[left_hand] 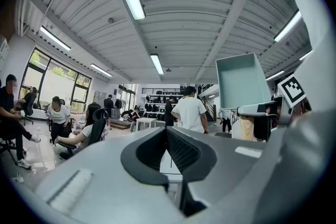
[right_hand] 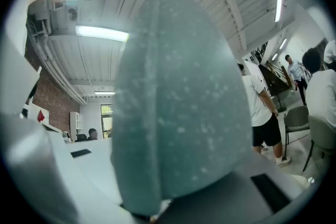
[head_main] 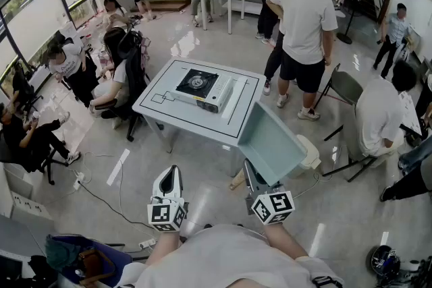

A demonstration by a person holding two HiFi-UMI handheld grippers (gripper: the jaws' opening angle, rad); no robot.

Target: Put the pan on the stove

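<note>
- Grey-green speckled square pan (head_main: 270,141): in the air just off the near right corner of the pale grey desk (head_main: 156,103). It's tilted with its open side toward the head camera, and it isn't on the stove.
- Right gripper (head_main: 252,172): clenched on the pan's near edge. The grip point is buried under the pan, so probably rim or a short handle.
- Left gripper (head_main: 173,170): jaws together with nothing between them, short of the desk's near edge.
- Silver portable gas stove with black burner top (head_main: 199,86): mid-desk, burner bare.
- Risk: a one-edge hold on a tilted pan may pivot or slip in the jaws when levelled.
- Risk: a low approach could clip the desk's near edge or shove the stove. An off-centre landing would leave the pan rocking on the supports.
- Views: only the head view shows stove, desk and the gap between. The right gripper view is filled by the pan (right_hand: 178,107), so the stove is out of sight there. The left gripper view shows the pan (left_hand: 241,81) held high, open side visible.
</note>
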